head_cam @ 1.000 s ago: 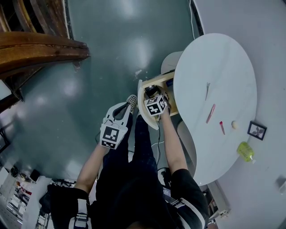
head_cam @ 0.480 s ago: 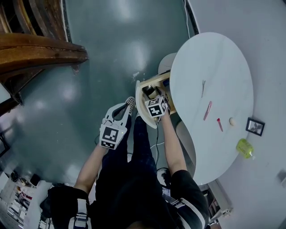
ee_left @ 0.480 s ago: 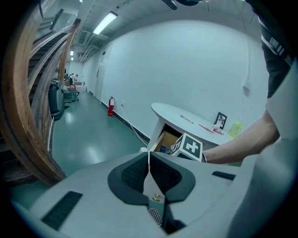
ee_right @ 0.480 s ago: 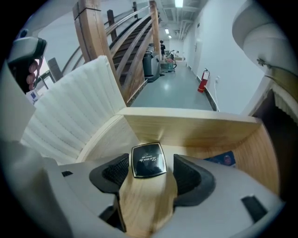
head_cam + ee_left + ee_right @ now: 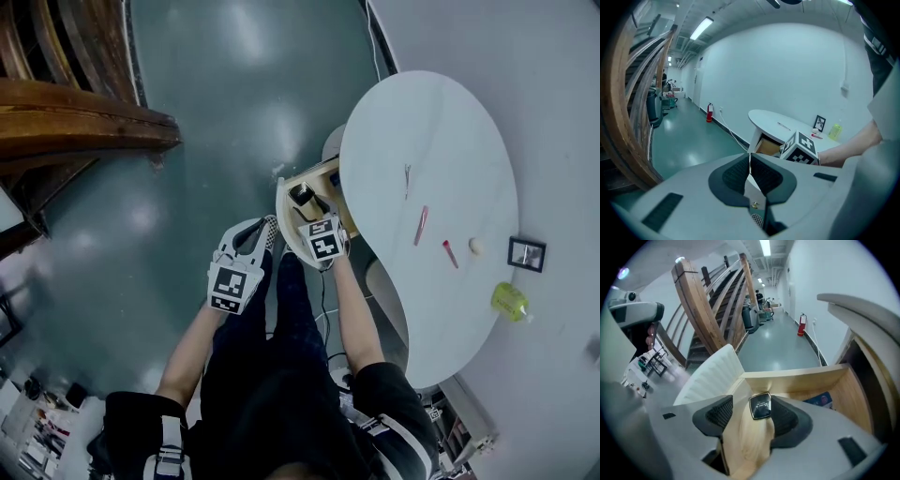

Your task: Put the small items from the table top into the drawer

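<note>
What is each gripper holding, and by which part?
Nothing. The left gripper is shut, empty; the right gripper, jaws just closing slightly, is open, not pressing the black-capped tube in the drawer.

Desk (image 5: 450, 141) top was white. Drawer (image 5: 797, 376) was pale wood inside, with a white front. In it lay a black square case (image 5: 760, 406) edged in gold and a blue item (image 5: 820, 399). On the desk: pink stick (image 5: 420, 225), red stick (image 5: 451, 253), cream ball (image 5: 475, 246), black-framed picture (image 5: 526, 253), yellow-green bottle (image 5: 507, 302). Floor (image 5: 234, 112) was glossy teal. Staircase (image 5: 84, 103) was warm brown wood. Fire extinguisher (image 5: 709, 112) by the white wall (image 5: 787, 70) was red. Sleeve (image 5: 394, 441) was black with white stripes.
</note>
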